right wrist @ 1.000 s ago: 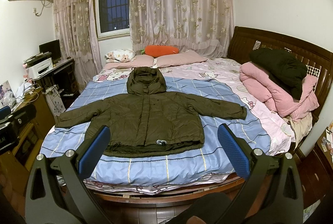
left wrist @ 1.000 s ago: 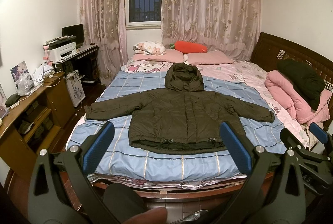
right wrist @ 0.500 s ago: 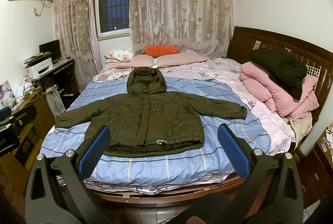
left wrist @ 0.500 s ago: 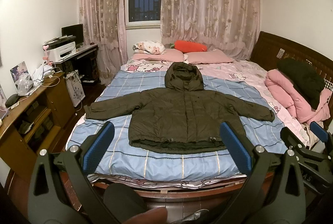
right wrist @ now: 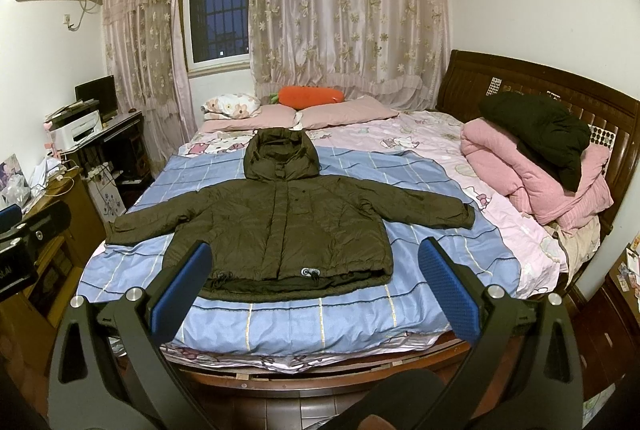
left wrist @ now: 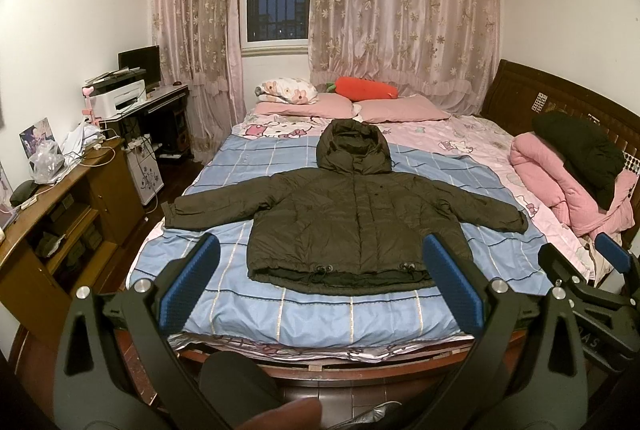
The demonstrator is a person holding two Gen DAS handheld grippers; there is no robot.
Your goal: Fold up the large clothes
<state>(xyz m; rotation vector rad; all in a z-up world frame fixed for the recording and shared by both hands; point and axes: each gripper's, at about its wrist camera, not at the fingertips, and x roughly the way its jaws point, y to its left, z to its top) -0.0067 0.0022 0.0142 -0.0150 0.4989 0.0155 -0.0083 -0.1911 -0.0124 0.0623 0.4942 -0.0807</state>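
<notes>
A dark olive hooded puffer jacket [left wrist: 356, 218] [right wrist: 280, 222] lies flat and front side up on the blue checked bedsheet [left wrist: 328, 314], sleeves spread to both sides, hood toward the pillows. My left gripper [left wrist: 320, 286] is open, held short of the bed's foot, its blue pads [left wrist: 188, 284] framing the jacket's hem with nothing between them. My right gripper [right wrist: 314, 288] is open too, likewise back from the bed. The right gripper also shows at the right edge of the left wrist view [left wrist: 600, 278].
A folded pink quilt [right wrist: 532, 174] with a black garment [right wrist: 540, 130] on it lies at the bed's right side by the wooden headboard [right wrist: 520, 78]. Pillows [left wrist: 352, 106] sit at the far end. A wooden cabinet [left wrist: 52, 214] and desk [left wrist: 156, 110] stand left.
</notes>
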